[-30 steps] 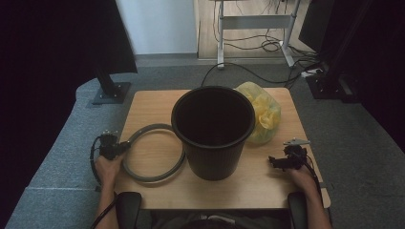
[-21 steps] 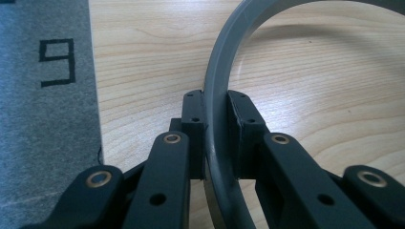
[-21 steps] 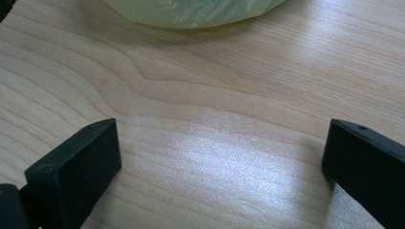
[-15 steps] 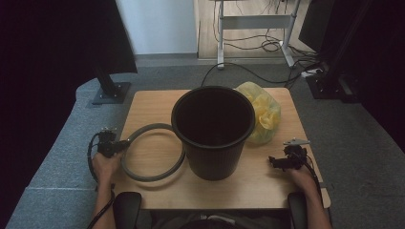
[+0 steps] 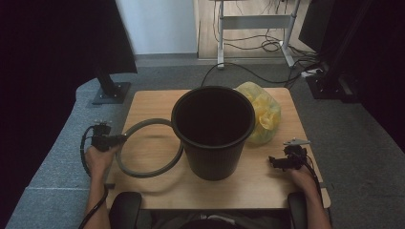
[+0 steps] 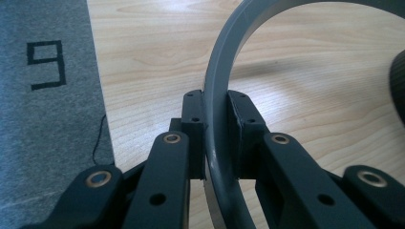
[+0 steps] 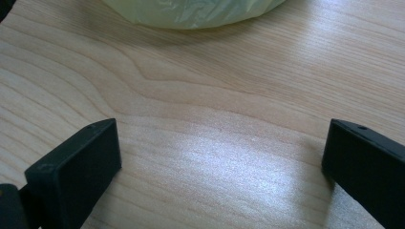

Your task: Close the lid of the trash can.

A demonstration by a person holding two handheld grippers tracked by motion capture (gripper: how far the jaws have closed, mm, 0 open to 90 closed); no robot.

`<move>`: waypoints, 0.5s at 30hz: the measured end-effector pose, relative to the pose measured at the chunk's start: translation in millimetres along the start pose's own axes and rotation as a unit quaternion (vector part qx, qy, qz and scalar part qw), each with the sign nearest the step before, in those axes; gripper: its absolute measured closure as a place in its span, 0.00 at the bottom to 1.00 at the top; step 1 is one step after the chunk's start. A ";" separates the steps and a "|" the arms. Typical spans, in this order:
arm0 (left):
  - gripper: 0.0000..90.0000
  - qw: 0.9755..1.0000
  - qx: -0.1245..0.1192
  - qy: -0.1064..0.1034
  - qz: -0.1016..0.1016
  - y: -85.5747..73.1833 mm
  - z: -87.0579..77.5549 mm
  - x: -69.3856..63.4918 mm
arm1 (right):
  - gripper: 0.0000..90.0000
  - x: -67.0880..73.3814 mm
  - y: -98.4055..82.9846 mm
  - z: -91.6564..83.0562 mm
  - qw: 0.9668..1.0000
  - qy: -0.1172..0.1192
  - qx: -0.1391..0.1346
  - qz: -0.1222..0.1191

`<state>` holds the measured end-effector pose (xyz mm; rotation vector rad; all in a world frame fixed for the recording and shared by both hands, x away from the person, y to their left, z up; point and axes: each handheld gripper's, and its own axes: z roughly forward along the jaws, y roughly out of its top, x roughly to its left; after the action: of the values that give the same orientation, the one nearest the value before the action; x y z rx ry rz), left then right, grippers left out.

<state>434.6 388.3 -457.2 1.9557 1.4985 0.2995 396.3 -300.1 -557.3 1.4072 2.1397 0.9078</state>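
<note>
**Left claw pinching grey ring**

Left gripper [image 5: 113, 140] clamped on the grey ring [image 5: 143, 169], at 9 o'clock of the black bucket [image 5: 212, 131], ring's far edge against it. Right gripper [image 5: 282, 162] spread wide at 4 o'clock, over bare table [image 5: 258, 183], near the yellow bag [image 5: 265, 114].

table [image 5: 153, 102]: pale wood grain, smooth, soft sheen | ring [image 6: 224, 71]: grey plastic, smooth, semi-matt | bucket [image 5: 212, 157]: black plastic, matt | bag [image 5: 265, 114]: thin yellow plastic film, crinkled, glossy | floor [image 5: 57, 157]: grey carpet, rough
</note>
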 end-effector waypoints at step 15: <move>0.87 1.000 0.005 -0.008 0.004 24.6 -29.1 0.5 | 0.00 0.0 0.0 0.0 1.000 0.000 0.000 0.000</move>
<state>438.2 395.7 -420.0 1.9688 1.4846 0.2795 396.3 -300.2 -557.3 1.4068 2.1396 0.9076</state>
